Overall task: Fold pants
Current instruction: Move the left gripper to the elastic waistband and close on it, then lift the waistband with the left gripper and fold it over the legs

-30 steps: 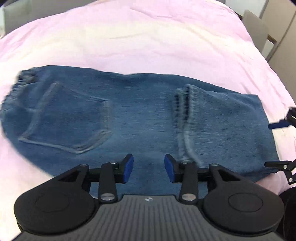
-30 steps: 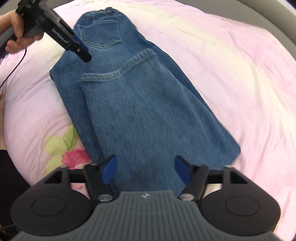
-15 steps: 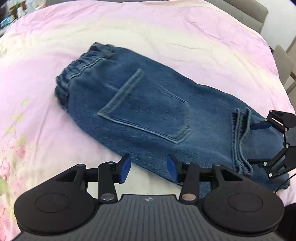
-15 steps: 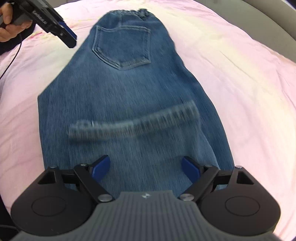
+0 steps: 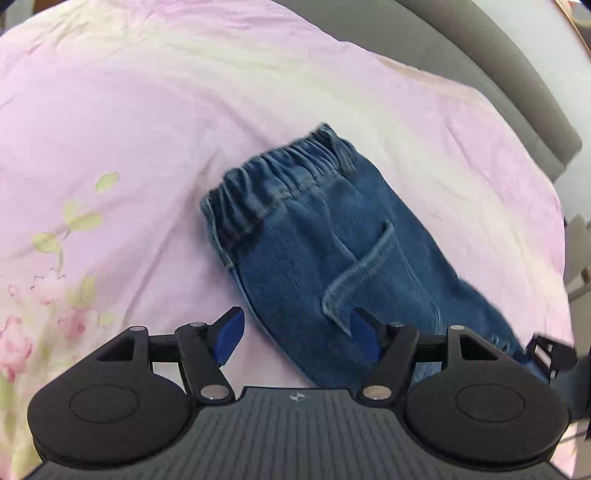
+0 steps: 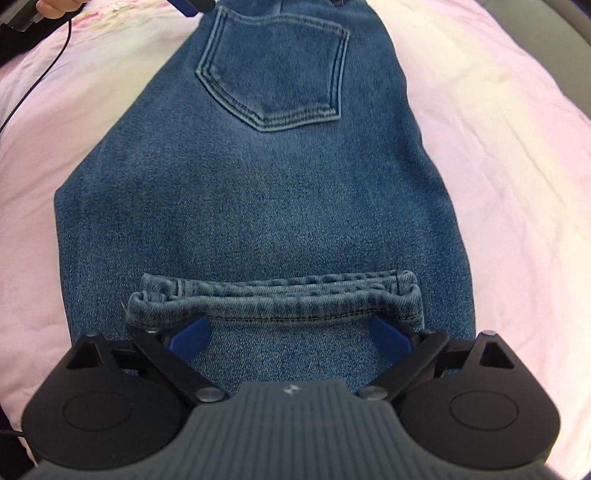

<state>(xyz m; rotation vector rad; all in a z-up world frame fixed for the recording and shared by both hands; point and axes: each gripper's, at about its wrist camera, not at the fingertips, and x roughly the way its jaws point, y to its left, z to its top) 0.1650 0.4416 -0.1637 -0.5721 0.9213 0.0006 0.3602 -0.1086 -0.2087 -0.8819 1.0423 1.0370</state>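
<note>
Blue denim pants lie folded on a pink bedsheet; the leg cuffs are laid back over the legs, below the back pocket. My right gripper is wide open and empty just above the cuff hems. In the left wrist view the pants show their elastic waistband. My left gripper is open and empty over the waist-side edge. The left gripper's tip also shows in the right wrist view. The right gripper's tip also shows in the left wrist view.
The sheet has a floral print at the left. A grey headboard or bed edge runs along the far right. A hand and black cable sit at the upper left of the right wrist view.
My left gripper swung toward the waistband end and opened wider. My right gripper came down close over the folded cuffs and opened wider.
</note>
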